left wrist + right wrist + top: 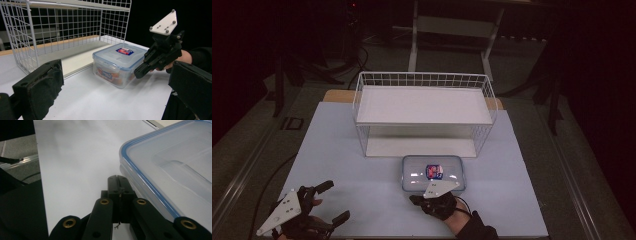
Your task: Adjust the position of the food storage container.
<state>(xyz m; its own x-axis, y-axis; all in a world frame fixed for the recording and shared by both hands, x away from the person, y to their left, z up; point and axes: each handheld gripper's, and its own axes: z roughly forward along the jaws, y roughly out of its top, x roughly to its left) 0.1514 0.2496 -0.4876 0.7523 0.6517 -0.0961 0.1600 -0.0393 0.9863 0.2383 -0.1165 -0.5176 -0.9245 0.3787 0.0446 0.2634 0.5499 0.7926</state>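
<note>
A clear plastic box with a blue-rimmed lid and a red and blue label stands on the table, just in front of the white wire rack. Orange contents show through the box's wall. My right gripper is shut with nothing in it and lies along the box's near edge. Its tip sits close beside the lid rim; whether they touch I cannot tell. From the left gripper view, the right gripper angles down at the box's side. My left gripper rests open at the near left, its pads wide apart.
The rack has a white upper shelf and a lower white floor open toward me. The pale table lies bare to the left of the box. Dark floor, cables and table legs surround it.
</note>
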